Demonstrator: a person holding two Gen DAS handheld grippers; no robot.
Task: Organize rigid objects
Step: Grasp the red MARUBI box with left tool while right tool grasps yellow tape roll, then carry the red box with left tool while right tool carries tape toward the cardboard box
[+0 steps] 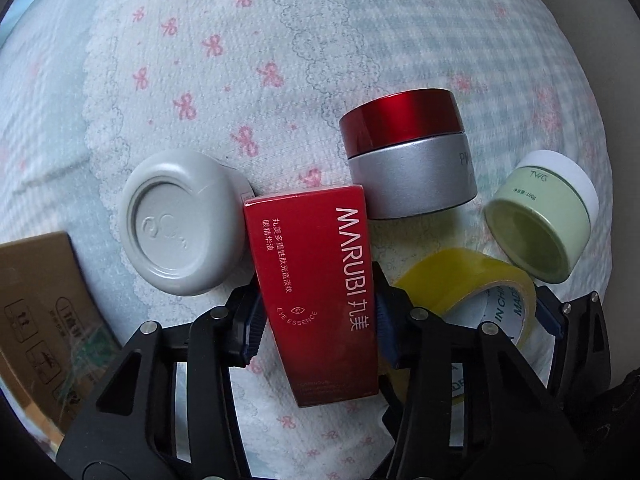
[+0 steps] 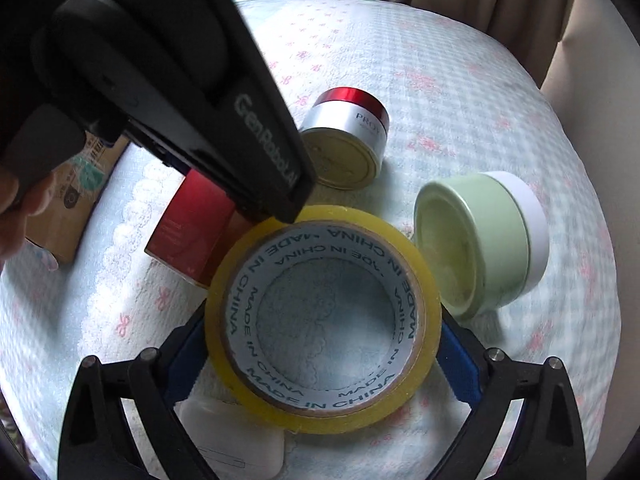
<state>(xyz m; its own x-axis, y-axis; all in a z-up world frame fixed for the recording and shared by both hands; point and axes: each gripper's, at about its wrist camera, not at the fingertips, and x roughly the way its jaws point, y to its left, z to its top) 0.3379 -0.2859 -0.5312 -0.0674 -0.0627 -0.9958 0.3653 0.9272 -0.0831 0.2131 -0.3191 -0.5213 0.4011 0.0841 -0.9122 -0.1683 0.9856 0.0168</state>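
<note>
A red MARUBI box [image 1: 316,280] lies flat on the patterned cloth [image 1: 240,60]. My left gripper [image 1: 318,280] points straight down over it, its blue pads pressed on the box's two long sides. Just to its right is a yellow tape roll [image 2: 332,420]. My right gripper [image 2: 320,316] straddles the roll, fingers wide and blue pads [image 2: 460,360] close beside its rim without clearly pressing. Around them lie a red-lidded silver jar [image 1: 408,160], a green jar with a white lid [image 1: 540,228] and a grey round container [image 1: 180,224], all on their sides.
A cardboard box [image 1: 36,320] sits at the left edge of the cloth. A white flat object [image 2: 232,436] lies under the right gripper's left finger. The left gripper's black body [image 2: 200,100] and a hand [image 2: 12,208] fill the right wrist view's upper left. A brown curtain [image 2: 480,0] hangs behind.
</note>
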